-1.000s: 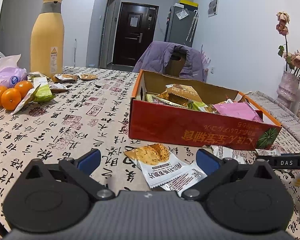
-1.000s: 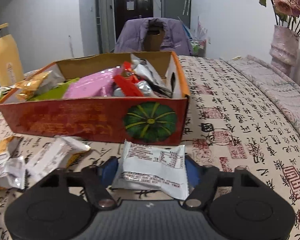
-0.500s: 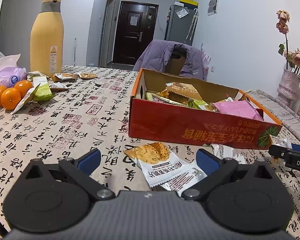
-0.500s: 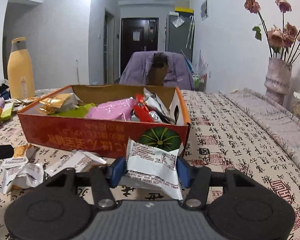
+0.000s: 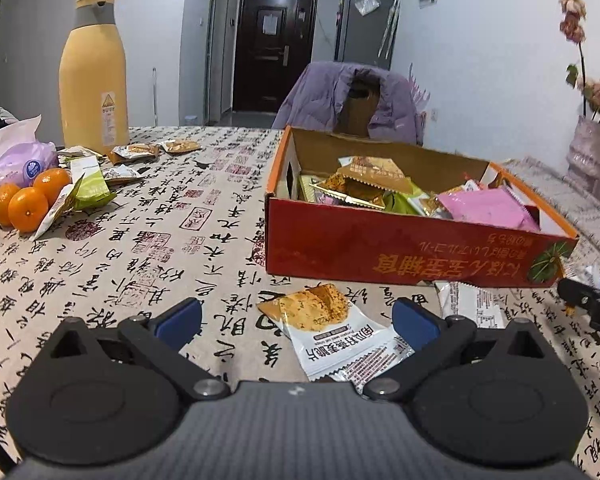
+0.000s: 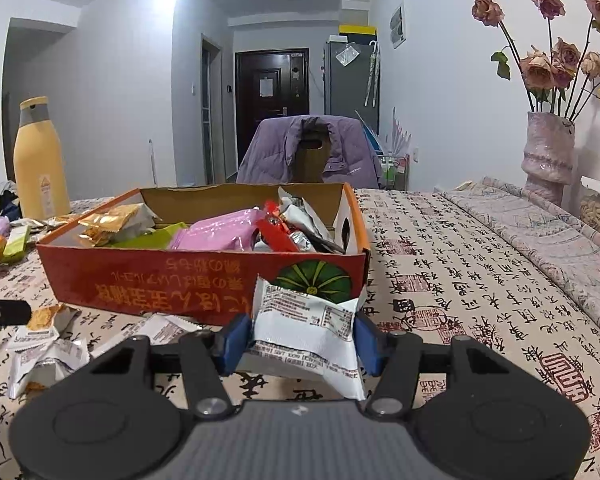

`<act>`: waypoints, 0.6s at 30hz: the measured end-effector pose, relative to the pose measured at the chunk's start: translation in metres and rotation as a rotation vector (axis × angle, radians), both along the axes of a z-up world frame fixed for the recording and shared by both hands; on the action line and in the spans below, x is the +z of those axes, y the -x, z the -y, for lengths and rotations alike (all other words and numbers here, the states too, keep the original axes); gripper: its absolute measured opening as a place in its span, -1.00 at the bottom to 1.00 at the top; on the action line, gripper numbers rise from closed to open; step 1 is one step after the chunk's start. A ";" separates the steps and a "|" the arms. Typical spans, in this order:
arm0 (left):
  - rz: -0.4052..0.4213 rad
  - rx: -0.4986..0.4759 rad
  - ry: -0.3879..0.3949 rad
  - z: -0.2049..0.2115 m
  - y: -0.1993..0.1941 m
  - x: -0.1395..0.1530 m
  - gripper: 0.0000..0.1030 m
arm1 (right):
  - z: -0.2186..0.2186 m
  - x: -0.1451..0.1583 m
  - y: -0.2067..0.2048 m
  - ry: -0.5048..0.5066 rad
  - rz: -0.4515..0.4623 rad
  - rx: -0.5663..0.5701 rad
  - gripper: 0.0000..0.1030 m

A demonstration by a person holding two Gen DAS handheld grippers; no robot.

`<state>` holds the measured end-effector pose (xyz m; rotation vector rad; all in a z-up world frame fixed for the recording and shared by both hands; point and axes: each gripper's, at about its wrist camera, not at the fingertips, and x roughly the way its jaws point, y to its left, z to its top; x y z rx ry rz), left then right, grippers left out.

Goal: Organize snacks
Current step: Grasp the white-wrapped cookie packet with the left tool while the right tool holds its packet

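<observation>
White snack packet (image 6: 306, 320) clamped between right jaws (lifted before red box (image 6: 160, 280)); left jaws wide open

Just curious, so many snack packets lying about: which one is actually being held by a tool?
The white packet printed with small text, pinched between the right tool in front of the red box. The others lie loose.

black grippers (image 5: 296, 316), blue pads (image 5: 179, 316)
</observation>
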<state>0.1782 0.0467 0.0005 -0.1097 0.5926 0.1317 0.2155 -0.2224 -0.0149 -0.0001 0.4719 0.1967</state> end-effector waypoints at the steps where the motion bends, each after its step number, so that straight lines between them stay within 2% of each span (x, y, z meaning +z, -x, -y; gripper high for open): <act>1: -0.013 -0.005 -0.011 0.002 -0.003 0.000 1.00 | 0.001 0.000 0.000 -0.004 0.001 0.000 0.08; 5: -0.063 -0.004 -0.035 0.009 -0.018 -0.002 1.00 | 0.001 0.000 0.000 -0.011 0.002 0.000 0.08; 10: -0.127 0.071 -0.016 0.013 -0.040 -0.007 0.97 | 0.003 0.000 0.000 -0.021 0.001 0.002 0.09; 13: -0.162 0.102 0.000 0.013 -0.049 -0.011 0.77 | 0.005 0.000 -0.002 -0.036 -0.007 0.000 0.09; 15: -0.180 0.112 0.009 0.013 -0.051 -0.014 0.39 | 0.006 -0.001 -0.003 -0.040 -0.008 0.001 0.09; 18: -0.181 0.116 0.002 0.015 -0.048 -0.016 0.22 | 0.005 -0.001 -0.003 -0.038 -0.006 0.006 0.09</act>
